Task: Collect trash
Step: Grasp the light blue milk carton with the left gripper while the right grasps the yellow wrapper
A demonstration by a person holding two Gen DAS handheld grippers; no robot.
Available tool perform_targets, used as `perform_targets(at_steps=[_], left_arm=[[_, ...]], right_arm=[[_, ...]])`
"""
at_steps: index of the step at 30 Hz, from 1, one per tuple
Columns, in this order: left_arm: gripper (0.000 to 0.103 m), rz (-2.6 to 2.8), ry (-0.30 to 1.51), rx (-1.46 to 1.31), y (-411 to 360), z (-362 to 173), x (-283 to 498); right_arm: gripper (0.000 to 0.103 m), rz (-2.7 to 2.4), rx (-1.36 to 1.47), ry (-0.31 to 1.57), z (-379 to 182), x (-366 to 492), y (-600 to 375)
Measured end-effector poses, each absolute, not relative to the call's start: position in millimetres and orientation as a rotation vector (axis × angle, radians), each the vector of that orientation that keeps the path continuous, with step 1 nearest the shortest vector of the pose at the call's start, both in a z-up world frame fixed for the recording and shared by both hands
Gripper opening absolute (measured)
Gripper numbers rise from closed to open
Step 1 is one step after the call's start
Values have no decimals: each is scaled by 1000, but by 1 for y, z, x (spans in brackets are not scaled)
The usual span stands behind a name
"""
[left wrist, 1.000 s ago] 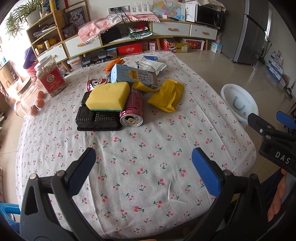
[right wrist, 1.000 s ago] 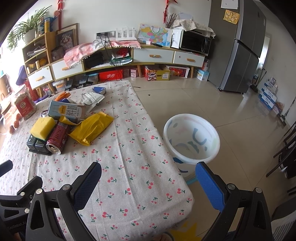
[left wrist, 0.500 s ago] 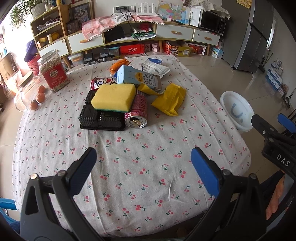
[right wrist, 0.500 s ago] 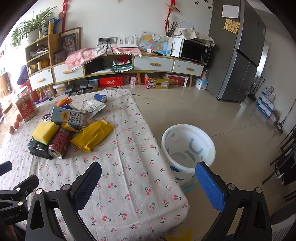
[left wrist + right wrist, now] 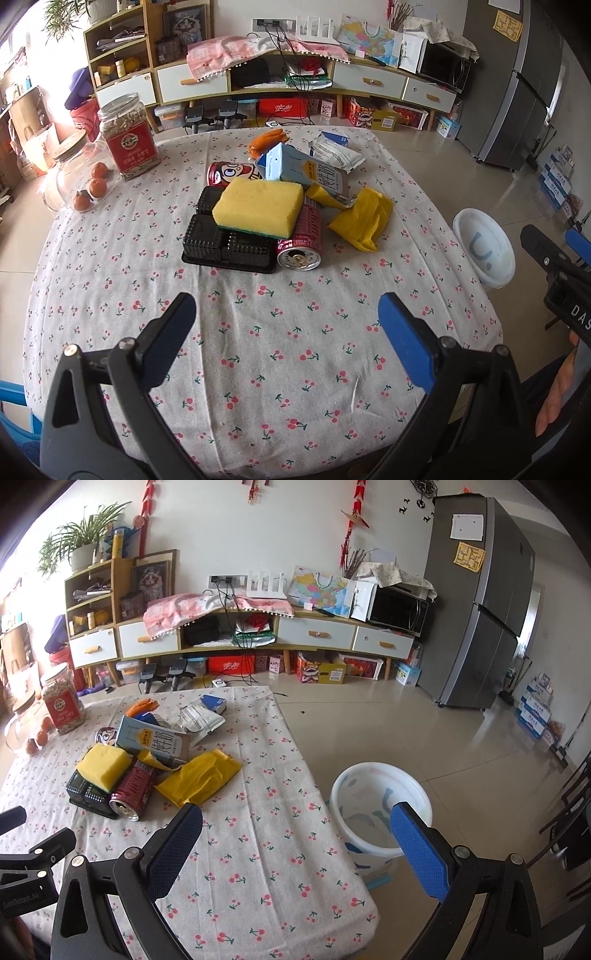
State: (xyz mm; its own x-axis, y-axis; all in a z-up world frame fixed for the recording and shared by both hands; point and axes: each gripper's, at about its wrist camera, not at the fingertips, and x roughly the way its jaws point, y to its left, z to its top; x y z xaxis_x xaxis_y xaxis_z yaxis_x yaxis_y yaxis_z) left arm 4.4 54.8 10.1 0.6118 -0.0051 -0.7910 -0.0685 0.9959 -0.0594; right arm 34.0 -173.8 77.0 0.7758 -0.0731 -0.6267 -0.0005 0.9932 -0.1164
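A heap of trash lies mid-table: a yellow sponge (image 5: 258, 208) on a black plastic tray (image 5: 225, 243), a red can (image 5: 301, 240) on its side, a blue carton (image 5: 306, 175), a yellow bag (image 5: 364, 218), a second red can (image 5: 232, 173), an orange wrapper (image 5: 267, 140) and a white packet (image 5: 334, 155). The same sponge (image 5: 103, 766), can (image 5: 133, 794), carton (image 5: 155, 742) and yellow bag (image 5: 199, 779) show in the right wrist view. My left gripper (image 5: 286, 326) is open over bare cloth, short of the heap. My right gripper (image 5: 295, 843) is open near the table's right edge, empty.
A white bucket (image 5: 380, 812) stands on the floor right of the table (image 5: 258, 350); the left wrist view also shows the bucket (image 5: 484, 251). A red-labelled jar (image 5: 129, 142) and a glass jar of oranges (image 5: 79, 177) stand at the table's far left. A low cabinet lines the far wall.
Both cameras have risen and tilted up a little, so the heap and bucket sit lower in view. Both grippers stay open; nothing on the table has moved.
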Motion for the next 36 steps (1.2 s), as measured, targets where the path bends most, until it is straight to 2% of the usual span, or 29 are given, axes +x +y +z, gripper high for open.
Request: perform_targets(at_steps=[7, 14, 20, 26, 30, 34, 35, 36], left_arm=[[99, 63, 916, -105, 71, 17, 15], [99, 62, 872, -68, 89, 57, 60], [99, 30, 923, -57, 97, 53, 117], [99, -76, 1040, -140, 94, 8, 163], [83, -101, 1111, -179, 88, -17, 191], [79, -137, 1139, -240, 88, -33, 201], [69, -144, 1150, -251, 86, -37, 201], [52, -155, 1167, -263, 86, -40, 202]], right_arm=[[103, 11, -135, 666, 86, 45, -158], [103, 274, -64, 530, 130, 74, -141], [103, 319, -6, 708, 129, 176, -136], [103, 346, 199, 1051, 38, 225, -161], [103, 331, 286, 1163, 5, 241, -171], [102, 318, 325, 1242, -23, 248, -172], [102, 323, 324, 1259, -30, 251, -169], [102, 329, 325, 1275, -35, 251, -166]])
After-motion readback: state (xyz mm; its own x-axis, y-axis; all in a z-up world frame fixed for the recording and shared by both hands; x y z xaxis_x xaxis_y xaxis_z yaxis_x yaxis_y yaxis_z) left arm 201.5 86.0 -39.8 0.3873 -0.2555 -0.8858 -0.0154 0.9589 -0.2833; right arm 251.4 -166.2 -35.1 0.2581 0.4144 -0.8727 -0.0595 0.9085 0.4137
